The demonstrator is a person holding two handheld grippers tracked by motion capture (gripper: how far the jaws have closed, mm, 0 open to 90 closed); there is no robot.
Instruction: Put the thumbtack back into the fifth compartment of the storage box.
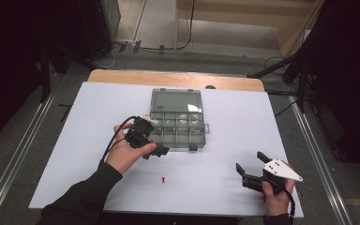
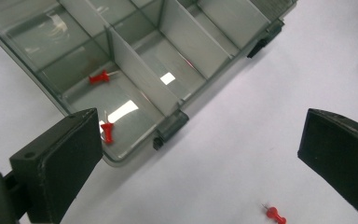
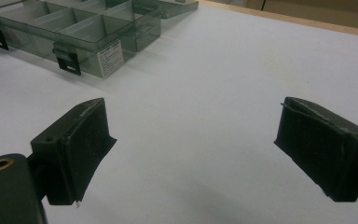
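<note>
Red pins going into the clear box, one at a time, by the look of it. Two already inside, in the corner cell at seven o'clock of the box. One near the back of that cell, the other close to the front wall. One loose pin out on the white table, at six o'clock from the box and well apart from it, lying on its side.

Left gripper over that seven o'clock corner, tongs wide apart, nothing between them. Empty tongs right by a cell with pins in it, so probably the gap between two pins: one dropped in, the next not yet picked up.

Right gripper low by the table at four o'clock from the box. Tongs wide apart too, holding nothing, far from any pin.

Next, most likely: bring the left gripper toward six o'clock and down to the loose pin. Such a tiny thing, flat on the table, so go slow. Put one tong on each side of the red head and squeeze softly. Easy to flick away or to let slip. Then lift, carry back toward twelve o'clock, and open over the same cell.
</note>
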